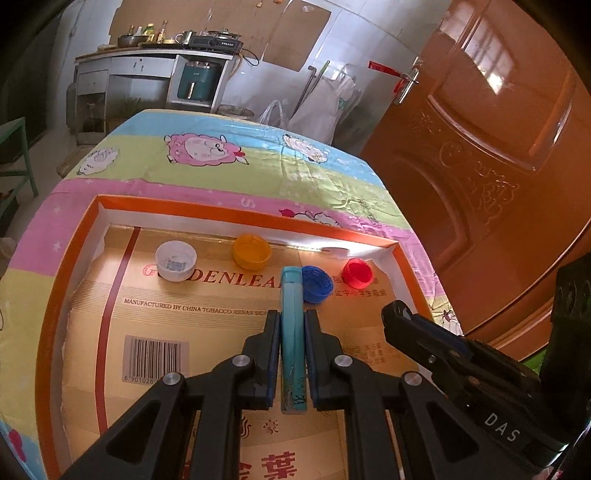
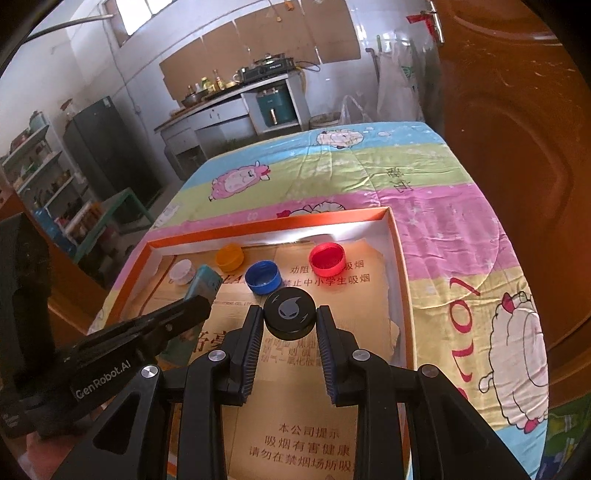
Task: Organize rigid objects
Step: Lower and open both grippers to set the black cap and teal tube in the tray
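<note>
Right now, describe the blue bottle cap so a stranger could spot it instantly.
Find the orange-rimmed tray on the cartoon sheep tablecloth. Four caps lie open side up at its far end. The blue bottle cap sits between the orange cap and red cap, slightly nearer the camera.

A home kitchen is shown: at the upper left of the frame a counter [image 1: 155,55] is seen with a gas stove [image 1: 218,41], bottles [image 1: 147,31] and an air fryer [image 1: 197,81].
</note>
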{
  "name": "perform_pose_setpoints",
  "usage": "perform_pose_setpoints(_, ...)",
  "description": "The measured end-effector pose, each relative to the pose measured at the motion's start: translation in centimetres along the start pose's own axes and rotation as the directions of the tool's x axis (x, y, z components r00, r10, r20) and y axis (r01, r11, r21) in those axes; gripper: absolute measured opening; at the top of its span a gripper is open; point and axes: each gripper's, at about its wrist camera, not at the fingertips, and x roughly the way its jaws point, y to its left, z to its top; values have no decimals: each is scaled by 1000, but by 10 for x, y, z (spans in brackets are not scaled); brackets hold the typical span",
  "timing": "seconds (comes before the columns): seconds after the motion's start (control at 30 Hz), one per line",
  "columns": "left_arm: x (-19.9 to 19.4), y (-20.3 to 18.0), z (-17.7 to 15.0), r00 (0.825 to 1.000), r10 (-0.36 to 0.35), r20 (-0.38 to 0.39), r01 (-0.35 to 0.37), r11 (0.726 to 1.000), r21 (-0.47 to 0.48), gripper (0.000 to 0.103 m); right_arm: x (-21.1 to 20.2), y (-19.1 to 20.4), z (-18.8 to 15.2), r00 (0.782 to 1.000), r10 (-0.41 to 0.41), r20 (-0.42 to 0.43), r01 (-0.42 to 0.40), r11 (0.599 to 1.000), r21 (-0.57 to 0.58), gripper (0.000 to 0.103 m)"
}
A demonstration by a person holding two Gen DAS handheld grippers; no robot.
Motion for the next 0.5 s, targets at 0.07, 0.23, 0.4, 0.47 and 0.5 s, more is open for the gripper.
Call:
perform_pose_setpoints(0.07,3,1,-1,1000,5,-6,-5,1000,0,13,4,-1,0,1000,-2,-7,2,1000,-1,30)
perform_pose_setpoints(0.23,8,2,-1,1000,14,-10,-14,1000,2,13,11,-3,0,1000,-4,-18,4,1000,-2,30)
perform_pose_setpoints(0.4,14,5,-1,1000,17,-18,-17,1000,-4,13,15,-4,1,1000,-10,-24,10,1000,-4,30)
perform_pose_setpoints(0.47,15,5,-1,1000,18,-19,-18,1000,-4,13,17,-4,2,1000,-11,-27,11,1000,-5,30)
perform_pose_setpoints(0.5,15,5,-1,1000,17,-20,-17,1000,-4,13,18,-5,3,999,-12,-30,11,1000,-6,30)
